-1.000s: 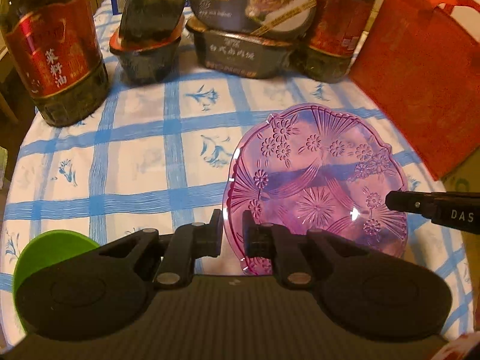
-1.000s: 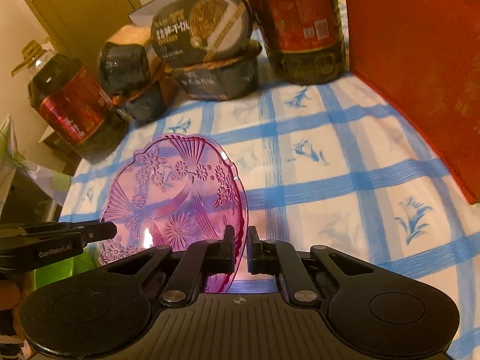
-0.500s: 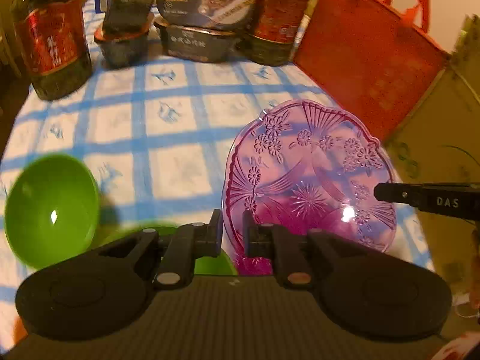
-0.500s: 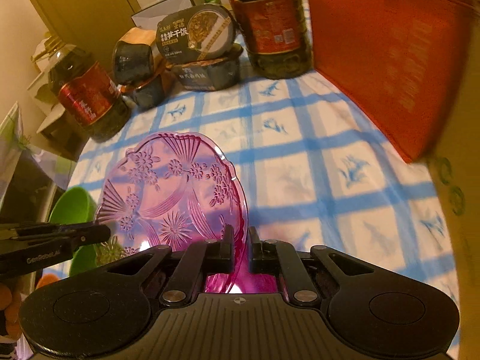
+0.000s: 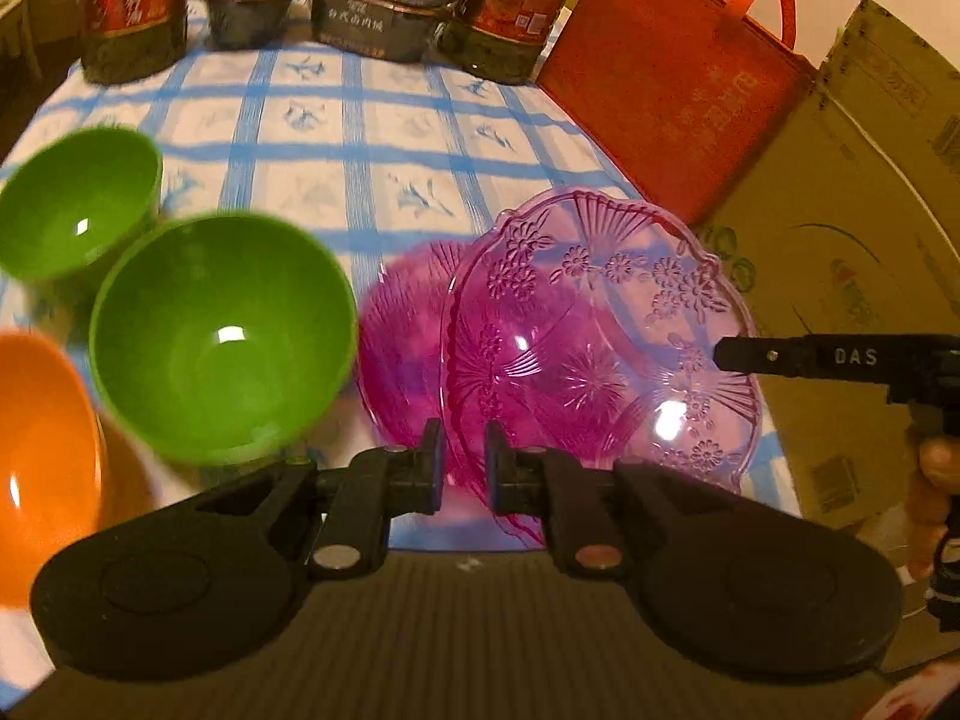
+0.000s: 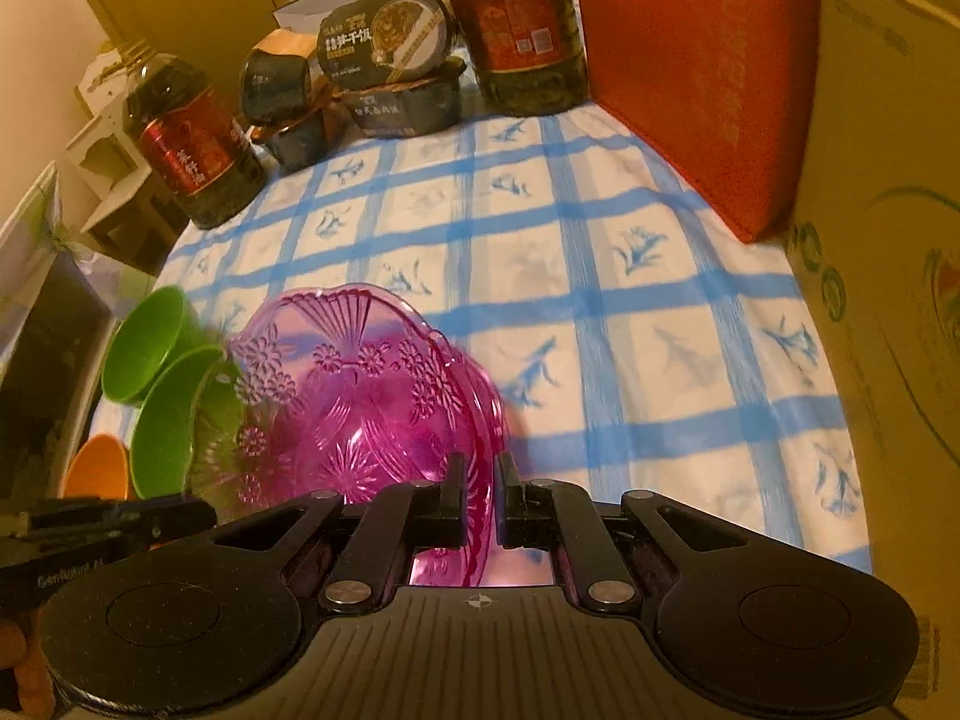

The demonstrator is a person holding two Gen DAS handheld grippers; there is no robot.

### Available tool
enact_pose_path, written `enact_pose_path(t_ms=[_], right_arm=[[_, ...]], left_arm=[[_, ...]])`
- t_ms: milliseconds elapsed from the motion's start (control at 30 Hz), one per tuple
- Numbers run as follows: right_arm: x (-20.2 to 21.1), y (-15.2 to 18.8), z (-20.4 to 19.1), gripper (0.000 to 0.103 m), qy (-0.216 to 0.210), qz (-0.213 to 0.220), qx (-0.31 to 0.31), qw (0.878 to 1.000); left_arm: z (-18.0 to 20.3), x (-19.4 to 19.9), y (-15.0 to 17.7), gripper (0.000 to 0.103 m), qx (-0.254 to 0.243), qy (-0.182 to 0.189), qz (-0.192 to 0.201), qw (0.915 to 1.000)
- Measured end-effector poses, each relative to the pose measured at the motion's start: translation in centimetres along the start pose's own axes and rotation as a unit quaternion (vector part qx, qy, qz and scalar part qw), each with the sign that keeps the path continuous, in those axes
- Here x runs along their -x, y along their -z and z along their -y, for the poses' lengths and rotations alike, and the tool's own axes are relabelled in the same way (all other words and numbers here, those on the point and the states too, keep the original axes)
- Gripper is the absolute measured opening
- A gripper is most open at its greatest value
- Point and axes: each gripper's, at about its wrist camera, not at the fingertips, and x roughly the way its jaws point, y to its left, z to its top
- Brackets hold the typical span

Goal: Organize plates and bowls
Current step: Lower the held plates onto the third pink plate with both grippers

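- A table under a blue-checked cloth, with oil bottles and food boxes at its far end.
- The left gripper and right gripper each pinch an opposite edge of the pink plate, held tilted in the air.
- A second pink plate lies just behind it, lower and to its left, nearer the left gripper.
- Left of that plate: two green bowls, one orange bowl.

— What is standing along the far edge of the table?

— Two oil bottles, one toward the far left corner and one further right, with stacked meal boxes sitting between them on the blue-checked tablecloth.

— And along the right edge?

— A red bag is standing there, with a cardboard box sitting just beside it.
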Motion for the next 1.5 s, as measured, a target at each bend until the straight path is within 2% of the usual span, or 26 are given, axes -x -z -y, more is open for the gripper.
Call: enact_pose_path(t_ms=[267, 433, 1100, 1500], right_arm=[[-0.1, 2.0, 0.8, 0.009, -0.010, -0.012, 0.002, 1.000], [-0.9, 2.0, 0.8, 0.010, -0.009, -0.016, 0.007, 1.000], [-7.2, -3.5, -0.7, 0.011, -0.001, -0.031, 0.058, 0.998], [-10.0, -5.0, -0.7, 0.012, -0.011, -0.036, 0.066, 0.997]], left_arm=[[0.0, 1.1, 3.9, 0.011, 0.057, 0.017, 0.014, 0.9982], [-0.1, 0.9, 4.9, 0.011, 0.070, 0.020, 0.022, 0.9971], [-2.0, -3.2, 2.8, 0.011, 0.118, -0.001, 0.033, 0.9925], [-2.6, -4.7, 2.4, 0.012, 0.138, -0.008, 0.027, 0.9900]])
